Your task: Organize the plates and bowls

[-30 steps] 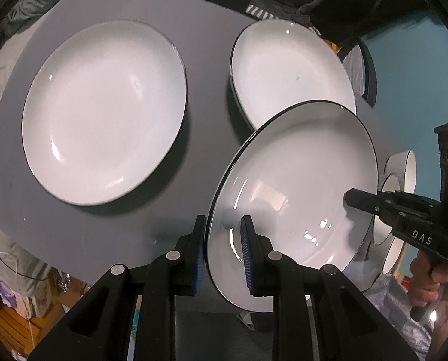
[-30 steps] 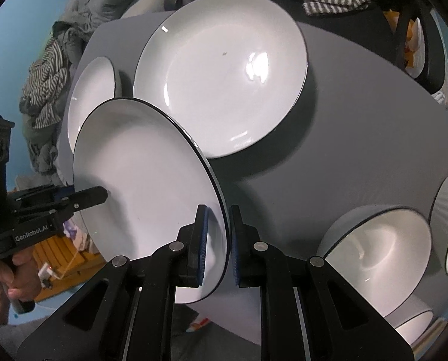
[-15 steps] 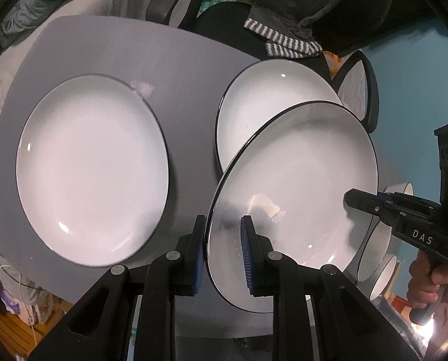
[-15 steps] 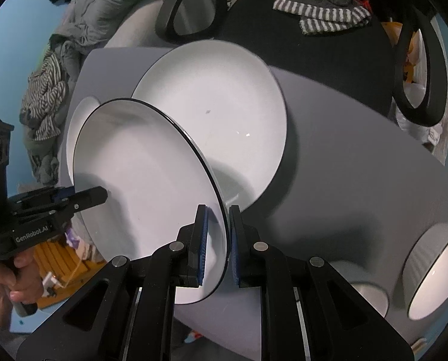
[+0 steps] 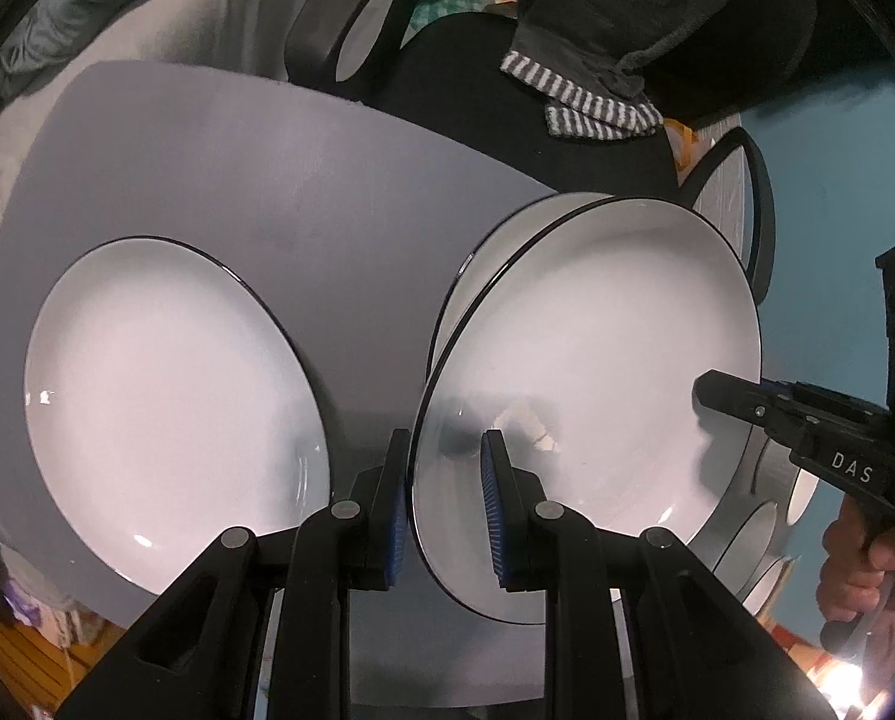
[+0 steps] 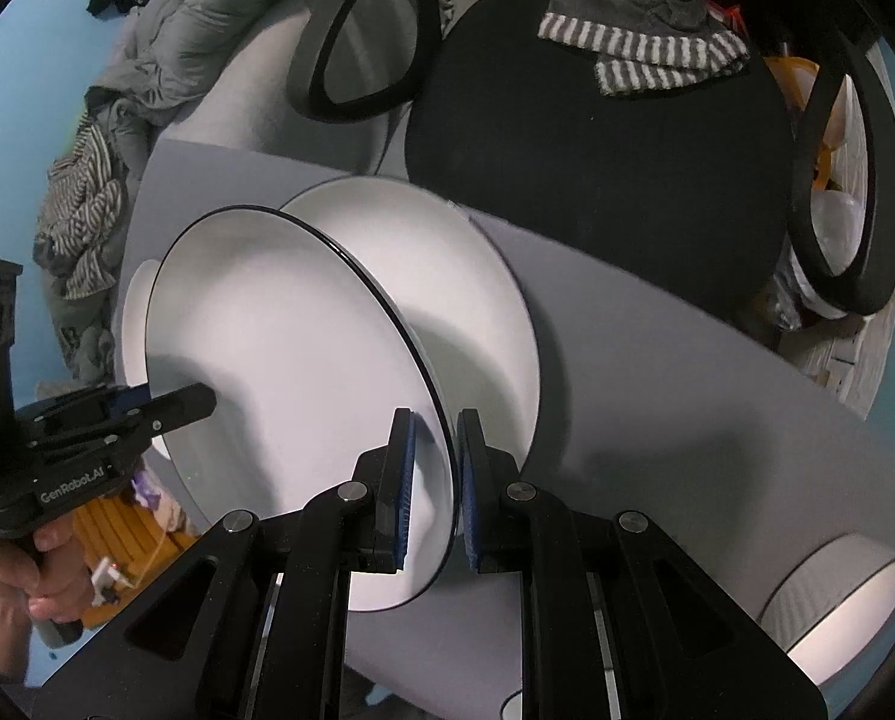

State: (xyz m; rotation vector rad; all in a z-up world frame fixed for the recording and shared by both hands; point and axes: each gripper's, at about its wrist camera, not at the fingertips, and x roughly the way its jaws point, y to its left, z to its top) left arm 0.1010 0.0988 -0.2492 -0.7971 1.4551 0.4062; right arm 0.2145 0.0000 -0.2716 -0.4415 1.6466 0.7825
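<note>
Both tongs were clenched on one plate [image 5: 591,360], carried tilted above the bench [image 5: 267,180]. The left tongs [image 5: 444,498] pinched its near rim, pads on either face; the right tongs [image 6: 432,480] pinched the opposite rim the same way. The plate hung over a second plate [image 6: 447,276] lying flat near the bench's far edge, so the step looked like stacking one on the other. A third plate [image 5: 165,396] lay alone on the left side, and a bowl [image 6: 831,606] stood at the right end.

The risks, as I judged them, came from the thin grip. Each pair of tongs held only a narrow strip of glazed rim, so if the hands drifted apart or twisted unevenly the plate could slide out of one pair and swing from the other. Coming down while so tilted, its low edge would strike the lower plate first and could chip it or push it toward the bench's far edge, beyond which a chair [image 6: 597,150] stood. Letting go with one side before the plate rested flat would drop it hard.
</note>
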